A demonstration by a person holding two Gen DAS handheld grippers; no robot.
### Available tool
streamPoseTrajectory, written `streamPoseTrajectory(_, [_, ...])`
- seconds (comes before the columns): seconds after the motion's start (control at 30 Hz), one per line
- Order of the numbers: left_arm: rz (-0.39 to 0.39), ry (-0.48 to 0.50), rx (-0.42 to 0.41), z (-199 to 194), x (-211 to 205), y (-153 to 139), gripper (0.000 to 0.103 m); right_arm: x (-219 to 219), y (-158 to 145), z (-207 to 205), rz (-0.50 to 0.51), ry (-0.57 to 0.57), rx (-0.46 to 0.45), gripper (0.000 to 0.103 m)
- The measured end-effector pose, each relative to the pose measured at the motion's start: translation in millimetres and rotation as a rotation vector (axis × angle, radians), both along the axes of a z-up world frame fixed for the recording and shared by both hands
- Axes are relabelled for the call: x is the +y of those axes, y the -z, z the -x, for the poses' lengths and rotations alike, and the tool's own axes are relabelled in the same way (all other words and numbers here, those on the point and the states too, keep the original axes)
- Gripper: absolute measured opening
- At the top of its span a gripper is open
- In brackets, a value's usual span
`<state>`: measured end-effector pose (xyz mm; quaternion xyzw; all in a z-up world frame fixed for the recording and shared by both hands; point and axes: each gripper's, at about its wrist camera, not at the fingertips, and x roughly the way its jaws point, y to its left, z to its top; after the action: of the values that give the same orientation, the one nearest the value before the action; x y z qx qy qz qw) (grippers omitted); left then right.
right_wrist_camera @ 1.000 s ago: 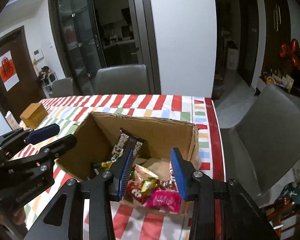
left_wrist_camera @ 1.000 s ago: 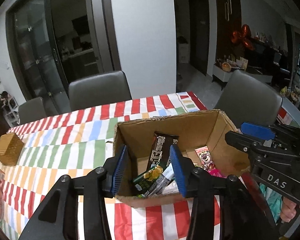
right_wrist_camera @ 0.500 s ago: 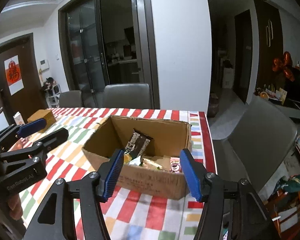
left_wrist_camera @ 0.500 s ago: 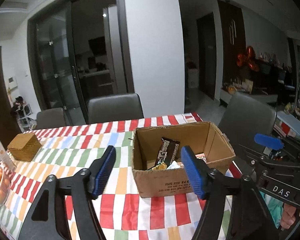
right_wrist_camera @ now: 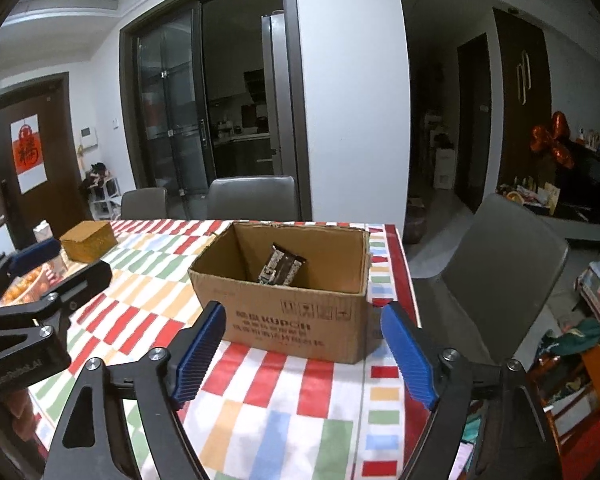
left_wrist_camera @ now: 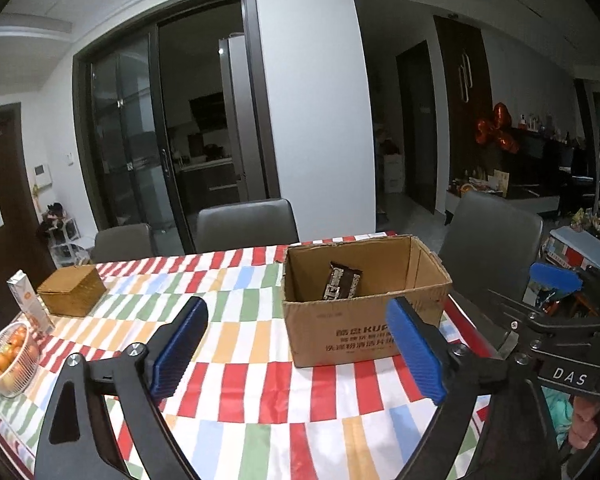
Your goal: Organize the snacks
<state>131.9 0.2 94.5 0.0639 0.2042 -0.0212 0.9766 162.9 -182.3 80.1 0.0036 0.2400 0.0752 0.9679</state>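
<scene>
- Our left hand-held gripper (left_wrist_camera: 296, 344) is spread wide and holds nothing, hovering above the striped bench (left_wrist_camera: 236, 328).
- Our right hand-held gripper (right_wrist_camera: 304, 354) is likewise spread wide and holds nothing.
- In the left wrist view the cardboard box (left_wrist_camera: 360, 332) stands on the bench at about 1 o'clock from the left hand-held gripper, near the bench's right edge.
- A dark snack packet (left_wrist_camera: 342, 282) leans upright inside the box against its back wall; the box's other contents are hidden below the front wall.
- At 10 o'clock we see a woven box (left_wrist_camera: 72, 290), with a drink carton (left_wrist_camera: 30, 306) and a wire basket of oranges (left_wrist_camera: 10, 354) nearer the left edge.
- Grey chairs (right_wrist_camera: 252, 198) stand behind the bench.
</scene>
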Motion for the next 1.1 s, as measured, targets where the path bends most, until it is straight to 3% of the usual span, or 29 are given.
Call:
streamPoseTrajectory(0.5, [0.017,0.018,-0.002,37,3,3,0.102,4,-1,39,0.012,0.011,-0.031,0.089])
streamPoseTrajectory(1.1, [0.021,0.025,-0.026,54,6,-2,0.103,2,-6,55,0.015,0.015,-0.071,0.090])
